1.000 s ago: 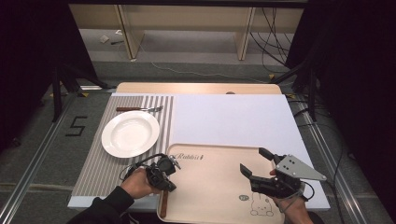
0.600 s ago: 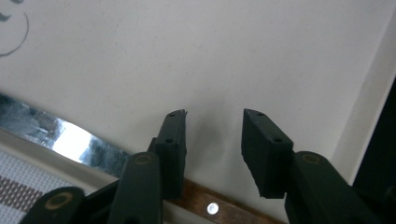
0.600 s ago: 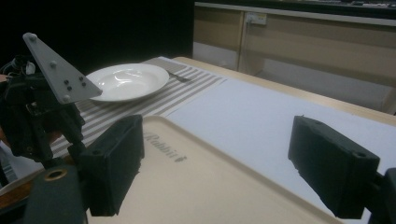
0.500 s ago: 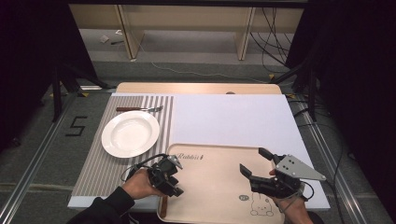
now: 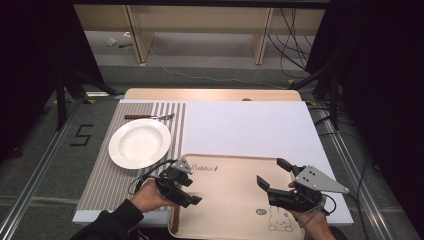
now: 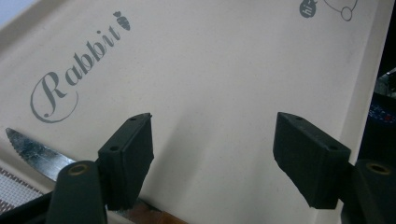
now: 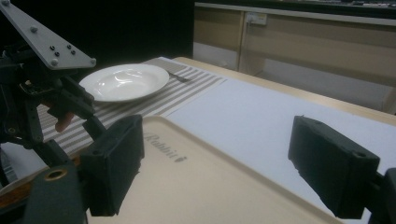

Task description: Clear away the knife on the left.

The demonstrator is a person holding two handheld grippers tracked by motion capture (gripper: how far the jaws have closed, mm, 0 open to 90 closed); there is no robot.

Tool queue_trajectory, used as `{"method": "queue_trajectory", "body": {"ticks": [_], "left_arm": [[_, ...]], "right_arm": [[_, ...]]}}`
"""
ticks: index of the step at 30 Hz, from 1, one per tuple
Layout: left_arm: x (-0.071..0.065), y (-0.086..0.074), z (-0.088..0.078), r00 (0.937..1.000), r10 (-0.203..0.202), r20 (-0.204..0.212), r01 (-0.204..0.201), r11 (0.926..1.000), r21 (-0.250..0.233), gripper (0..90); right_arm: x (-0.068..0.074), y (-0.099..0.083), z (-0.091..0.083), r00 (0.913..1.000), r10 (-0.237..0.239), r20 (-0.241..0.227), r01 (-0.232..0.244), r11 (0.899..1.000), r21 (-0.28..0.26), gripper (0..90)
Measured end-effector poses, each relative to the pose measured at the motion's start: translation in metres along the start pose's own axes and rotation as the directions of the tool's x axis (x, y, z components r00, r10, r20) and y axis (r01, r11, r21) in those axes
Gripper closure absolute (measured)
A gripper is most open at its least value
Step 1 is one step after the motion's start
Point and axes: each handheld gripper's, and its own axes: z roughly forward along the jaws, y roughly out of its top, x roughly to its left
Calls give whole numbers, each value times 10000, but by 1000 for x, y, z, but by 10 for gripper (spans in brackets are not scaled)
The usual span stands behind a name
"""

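Observation:
A beige tray (image 5: 235, 200) printed with "Rabbit" lies at the table's near edge. My left gripper (image 5: 191, 191) hovers open over the tray's left side, nothing between its jaws; in the left gripper view (image 6: 212, 154) they frame bare tray. A knife (image 6: 32, 151) with a serrated blade and brown handle (image 5: 175, 222) lies along the tray's left rim, just under that gripper. My right gripper (image 5: 272, 172) is open above the tray's right part, also empty (image 7: 215, 168). A white plate (image 5: 140, 143) rests on a striped placemat (image 5: 107, 185) at left.
A fork (image 5: 150, 117) lies beyond the plate on the placemat. A white sheet (image 5: 250, 127) covers the table's middle and right. The wooden table edge (image 5: 210, 94) runs along the back, with floor and cables past it.
My left gripper has shifted slightly right and nearer, farther over the tray's left edge. The right gripper, tray, plate and fork have stayed put.

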Motion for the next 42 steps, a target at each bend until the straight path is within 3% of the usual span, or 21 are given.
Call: {"method": "queue_trajectory", "body": {"ticks": [8,16,19,20,21,29,30,37,38,39,40,41,42], "left_arm": [[0,1,-1,9997,-116,-211,113,9998,-160,238],[2,1,-11,9996,-249,109,261,9915,-1277,177],[3,1,-15,9990,-381,238,419,9816,-1865,162],[3,1,-18,9987,-427,288,479,9752,-2160,158],[3,1,-18,9987,-427,288,479,9752,-2160,157],[5,1,-25,9983,-506,276,565,9548,-2918,156],[6,2,-26,9980,-555,318,625,9495,-3073,157],[9,0,-31,9976,-635,258,685,9342,-3501,156],[9,0,-33,9975,-656,250,702,9265,-3697,156],[9,0,-33,9975,-656,250,702,9265,-3697,157],[9,-1,-35,9977,-622,257,673,9165,-3944,157],[9,-1,-35,9977,-622,257,673,9165,-3944,157],[10,-1,-39,9979,-600,247,648,9038,-4231,156]], "right_arm": [[0,0,0,10000,-5,5,5,10000,-7,194],[0,0,0,10000,-14,0,14,10000,-2,194],[0,0,0,10000,-8,1,8,10000,-2,194],[0,0,0,10000,-5,0,5,10000,-1,193],[0,0,0,10000,-5,0,5,10000,-1,193],[-2,-1,0,10000,27,9,-27,10000,6,193],[-2,-1,0,10000,45,14,-45,10000,3,194],[-3,-1,0,10000,78,0,-78,10000,-4,193],[-2,-1,0,10000,66,-7,-66,10000,-17,193],[-2,-1,0,10000,66,-7,-66,10000,-17,193],[-2,-1,0,10000,69,-10,-69,10000,-18,193],[-2,-1,0,10000,69,-10,-69,10000,-18,193],[-2,-1,0,10000,73,-1,-73,10000,-15,193]]}}
